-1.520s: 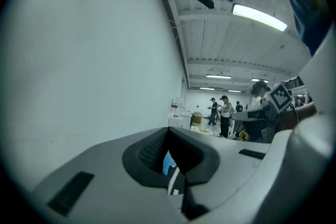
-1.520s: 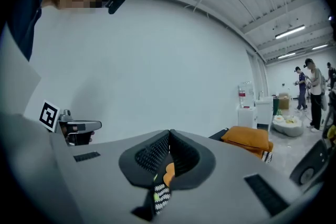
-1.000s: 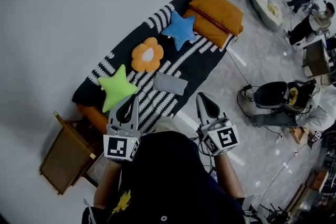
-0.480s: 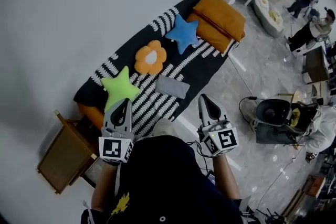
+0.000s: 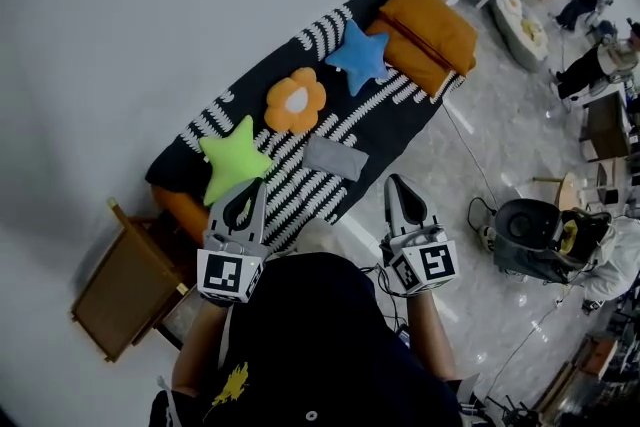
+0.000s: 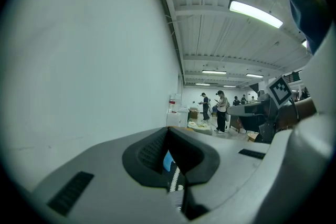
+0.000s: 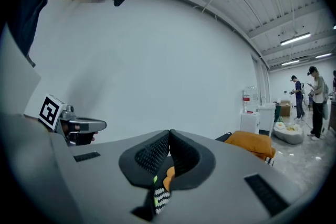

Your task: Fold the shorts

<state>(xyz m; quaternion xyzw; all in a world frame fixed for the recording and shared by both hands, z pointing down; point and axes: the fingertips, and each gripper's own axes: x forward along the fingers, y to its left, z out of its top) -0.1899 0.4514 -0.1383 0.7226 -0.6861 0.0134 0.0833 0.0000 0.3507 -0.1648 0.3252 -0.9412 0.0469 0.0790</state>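
Little is changed from a second ago. The shorts (image 5: pixel 335 158) are seen in the same spot on the bed (image 5: pixel 392 111), a small flat grey rectangle near the green star cushion (image 5: pixel 235 160) and the orange flower cushion (image 5: pixel 296 101). That shape fits a finished fold or a half fold, which is not settled. The left gripper (image 5: pixel 246 193) and right gripper (image 5: pixel 402 187) are barely shifted. Both are held close to the body, pointed almost level at the bed, clear of the shorts. Both pairs of jaws are pressed together with nothing held.

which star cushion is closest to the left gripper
The green star cushion, just beyond the left gripper; the blue one lies far off by the orange pillows.
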